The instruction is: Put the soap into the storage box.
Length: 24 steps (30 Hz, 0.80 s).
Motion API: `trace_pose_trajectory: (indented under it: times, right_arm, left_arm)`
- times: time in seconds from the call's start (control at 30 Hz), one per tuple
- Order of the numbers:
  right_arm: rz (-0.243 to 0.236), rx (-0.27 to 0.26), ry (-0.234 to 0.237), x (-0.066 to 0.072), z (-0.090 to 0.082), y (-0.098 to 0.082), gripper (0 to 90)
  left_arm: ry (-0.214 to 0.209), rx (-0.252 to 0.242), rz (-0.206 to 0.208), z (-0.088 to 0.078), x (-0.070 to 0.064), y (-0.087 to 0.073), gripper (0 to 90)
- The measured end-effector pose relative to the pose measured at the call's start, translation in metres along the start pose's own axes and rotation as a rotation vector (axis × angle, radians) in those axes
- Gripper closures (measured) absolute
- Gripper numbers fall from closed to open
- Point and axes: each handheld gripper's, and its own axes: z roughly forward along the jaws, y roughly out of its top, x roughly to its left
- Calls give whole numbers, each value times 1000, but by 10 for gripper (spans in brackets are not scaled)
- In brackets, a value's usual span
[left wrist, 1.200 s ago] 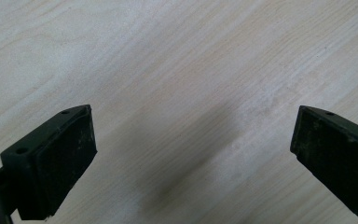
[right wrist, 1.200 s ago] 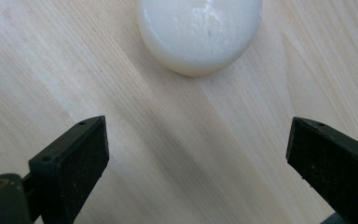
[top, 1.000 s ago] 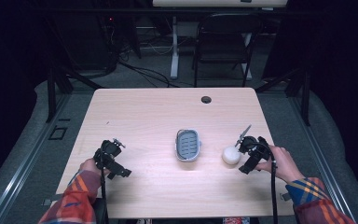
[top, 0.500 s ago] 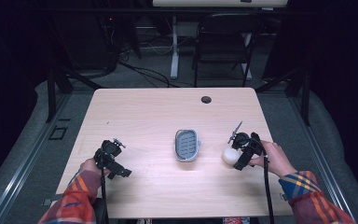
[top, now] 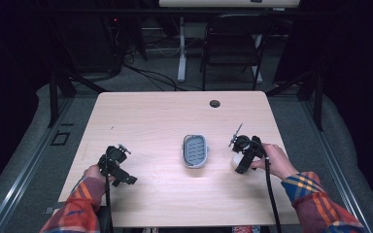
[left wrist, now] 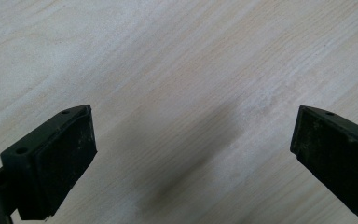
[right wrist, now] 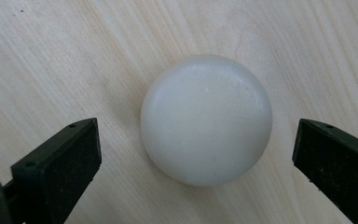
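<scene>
A round white soap bar (right wrist: 206, 119) lies on the wooden table (top: 150, 116), right of a grey ribbed dish (top: 195, 150). My right gripper (right wrist: 195, 135) points down over the soap with its jaws wide on either side. The jaws have just been opening, and neither pad (right wrist: 58, 168) touches the soap. In the high view the right gripper (top: 243, 156) covers most of the soap (top: 234, 161). My left gripper (top: 118, 167) rests near the front left of the table. It is open over bare wood (left wrist: 193, 123).
A small dark grommet hole (top: 214, 103) sits near the table's far edge. A chair (top: 230, 46) and a desk leg (top: 180, 53) stand on the floor behind the table. Cables trail from both grippers towards the person's plaid sleeves (top: 320, 204).
My right gripper has moved left towards the dish and now stands over the soap, hiding most of it in the high view. The left gripper has not moved.
</scene>
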Motion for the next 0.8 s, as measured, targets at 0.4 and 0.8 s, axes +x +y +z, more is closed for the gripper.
trace_pose_trajectory:
  times: [0.4,0.8]
  right_arm:
    - [10,27,8,-2,8,10,131]
    - [22,49,17,-3,15,14,176]
  left_arm:
    - [0,0,4,1,0,1,0]
    - [1,2,3,1,0,1,0]
